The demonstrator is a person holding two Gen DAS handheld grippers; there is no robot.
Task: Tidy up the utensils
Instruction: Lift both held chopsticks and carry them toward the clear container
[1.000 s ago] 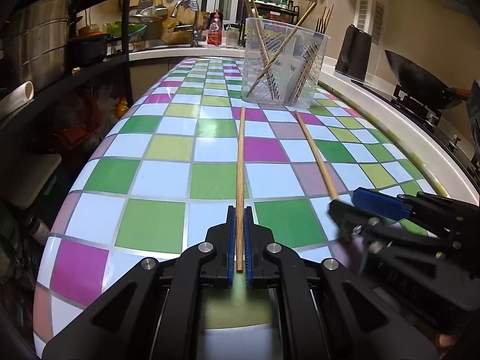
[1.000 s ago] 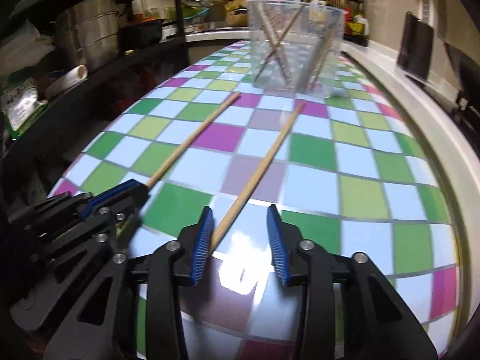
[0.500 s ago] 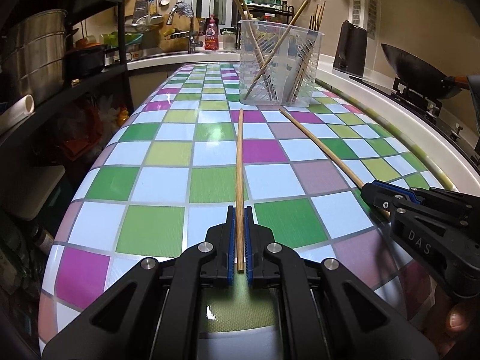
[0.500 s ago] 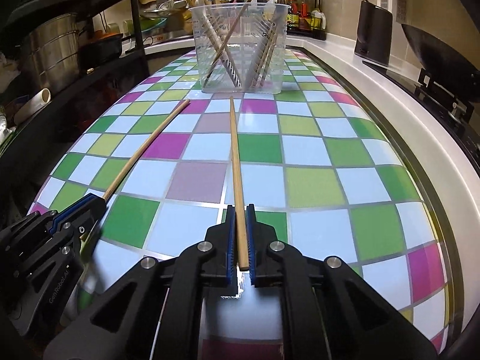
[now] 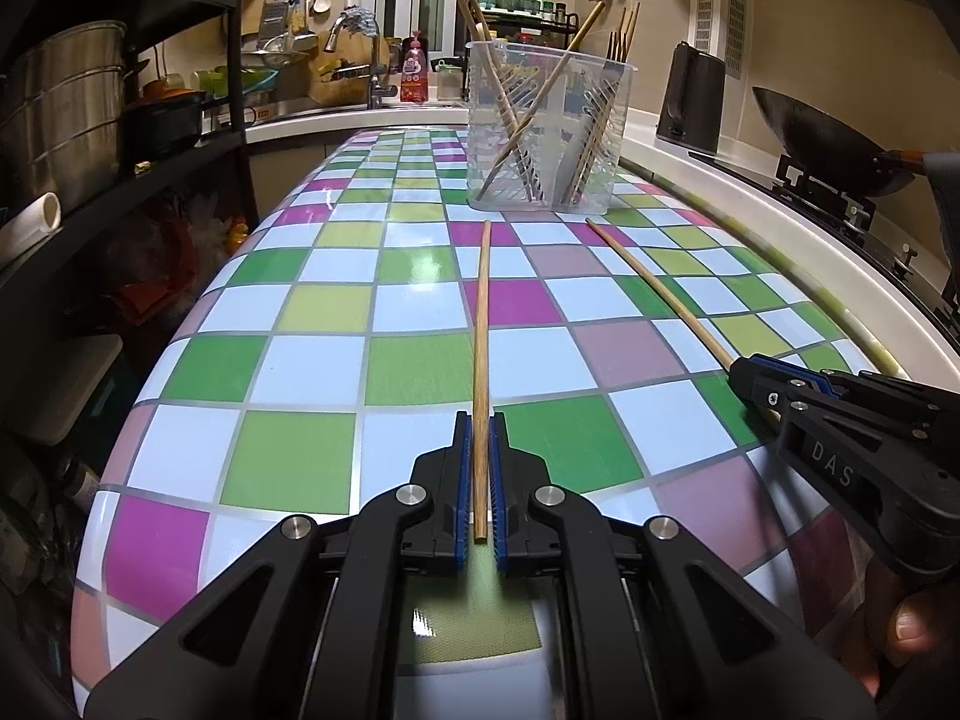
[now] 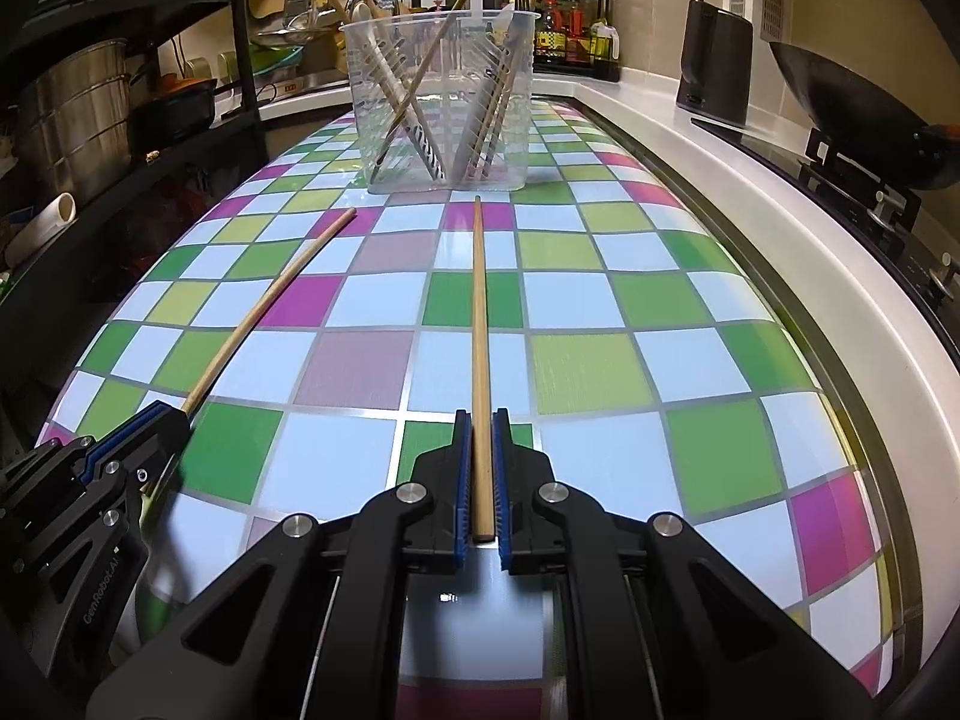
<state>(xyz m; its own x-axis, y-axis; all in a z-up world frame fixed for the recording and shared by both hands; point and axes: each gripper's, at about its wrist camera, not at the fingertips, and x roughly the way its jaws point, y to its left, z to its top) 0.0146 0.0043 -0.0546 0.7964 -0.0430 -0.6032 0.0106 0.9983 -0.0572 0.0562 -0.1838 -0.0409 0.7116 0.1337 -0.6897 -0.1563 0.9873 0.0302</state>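
My left gripper (image 5: pixel 479 420) is shut on the near end of a long wooden chopstick (image 5: pixel 482 324) that points toward a clear plastic utensil holder (image 5: pixel 549 126). My right gripper (image 6: pixel 480 417) is shut on a second chopstick (image 6: pixel 479 312), also pointing at the holder (image 6: pixel 441 102). Each gripper shows in the other view: the right one (image 5: pixel 741 367) at the right, the left one (image 6: pixel 165 414) at the lower left. The holder has several chopsticks leaning inside. Both held chopsticks lie low over the checkered table (image 5: pixel 312 312).
A black shelf with large steel pots (image 5: pixel 60 114) runs along the left. A white counter edge (image 6: pixel 720 156), a black kettle (image 6: pixel 714 60) and a wok (image 6: pixel 858 108) on a stove are on the right. A sink with dishes (image 5: pixel 354 78) is behind the holder.
My right gripper closed on its chopstick, which was open around it a second ago. Both grippers have moved forward toward the holder with their chopsticks.
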